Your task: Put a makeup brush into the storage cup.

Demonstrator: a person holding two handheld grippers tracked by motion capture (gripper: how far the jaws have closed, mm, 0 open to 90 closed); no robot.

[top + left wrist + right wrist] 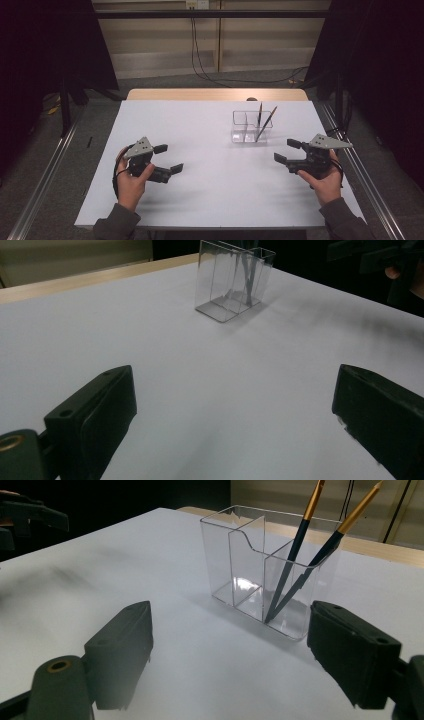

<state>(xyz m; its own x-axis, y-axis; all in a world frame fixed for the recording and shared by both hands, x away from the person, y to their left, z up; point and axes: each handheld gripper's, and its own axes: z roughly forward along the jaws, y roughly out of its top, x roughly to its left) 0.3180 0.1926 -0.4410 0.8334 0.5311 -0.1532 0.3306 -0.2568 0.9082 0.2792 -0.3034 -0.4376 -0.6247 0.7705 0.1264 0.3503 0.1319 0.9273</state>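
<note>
A clear plastic holder (pixel 246 127) (pixel 233 282) (pixel 260 575) with two compartments stands right of the table's middle, toward the back. Two dark pencils with gold tops (pixel 265 122) (pixel 310 555) lean in its right compartment; the left one is bare. My left gripper (pixel 167 158) (pixel 235 410) hovers low over the table's front left, jaws wide apart with nothing between them. On the right side my right gripper (pixel 287 151) (pixel 230 650) is open too, pointing left toward the holder, a short way in front of it.
The white tabletop (pixel 210 150) has a wooden strip along its far edge (pixel 215 94). Metal rails (pixel 45 175) run down both sides of the table. Black cables (pixel 200 55) hang by the back wall.
</note>
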